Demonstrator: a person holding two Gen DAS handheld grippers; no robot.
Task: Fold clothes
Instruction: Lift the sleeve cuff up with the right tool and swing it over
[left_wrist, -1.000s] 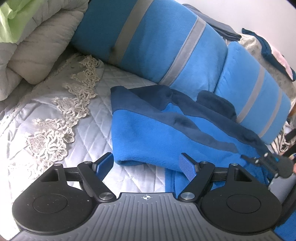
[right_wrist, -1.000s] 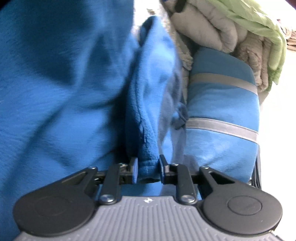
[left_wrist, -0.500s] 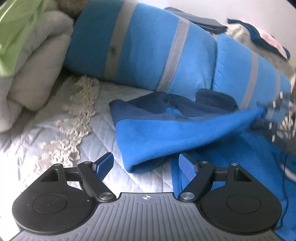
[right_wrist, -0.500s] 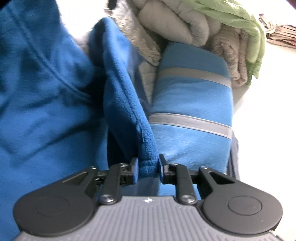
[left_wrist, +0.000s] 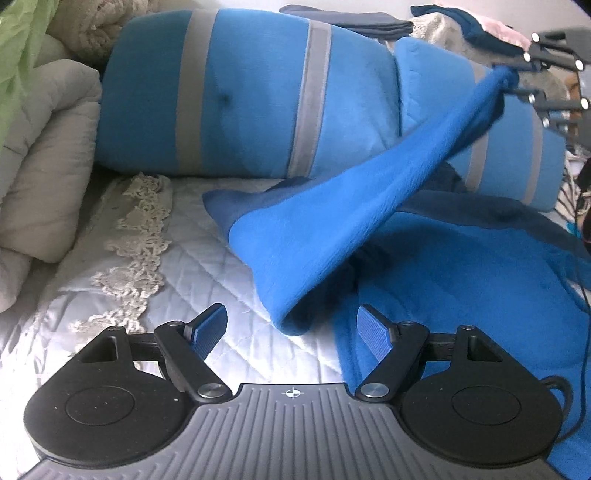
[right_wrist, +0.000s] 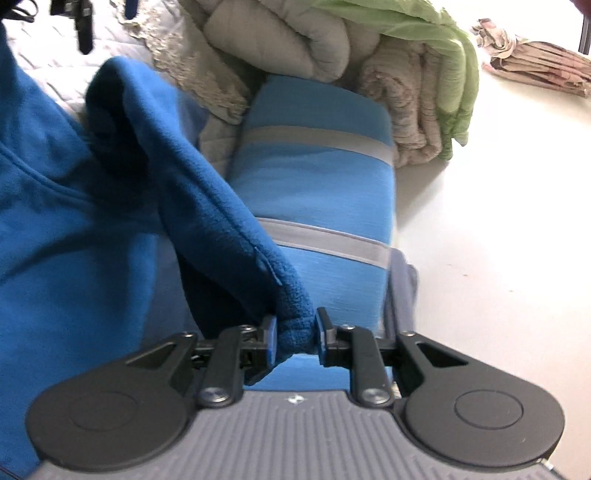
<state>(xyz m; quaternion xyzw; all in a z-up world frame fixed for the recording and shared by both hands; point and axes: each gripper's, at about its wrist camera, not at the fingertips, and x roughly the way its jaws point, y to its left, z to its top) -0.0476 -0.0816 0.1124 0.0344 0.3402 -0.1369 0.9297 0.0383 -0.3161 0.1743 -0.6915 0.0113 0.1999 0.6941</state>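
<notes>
A blue fleece top (left_wrist: 461, 280) with dark blue trim lies on the quilted bed cover (left_wrist: 207, 258). One sleeve (left_wrist: 351, 225) of it is stretched up and to the right, where my right gripper (left_wrist: 517, 79) holds its end. In the right wrist view the right gripper (right_wrist: 295, 334) is shut on the bunched sleeve cuff (right_wrist: 293, 328). My left gripper (left_wrist: 291, 326) hovers low over the bed, open and empty, with the sleeve's lower fold just beyond its fingertips.
Two blue bolster pillows with grey stripes (left_wrist: 251, 99) lie along the back of the bed. Folded beige and green quilts (right_wrist: 388, 66) are stacked at the bed's end. A lace-edged cover (left_wrist: 136, 240) lies to the left. More clothes (left_wrist: 480, 33) are piled behind the bolsters.
My right gripper has lifted the sleeve end well up off the bed, so the sleeve now hangs taut. The left gripper has shifted slightly and rolled, still open.
</notes>
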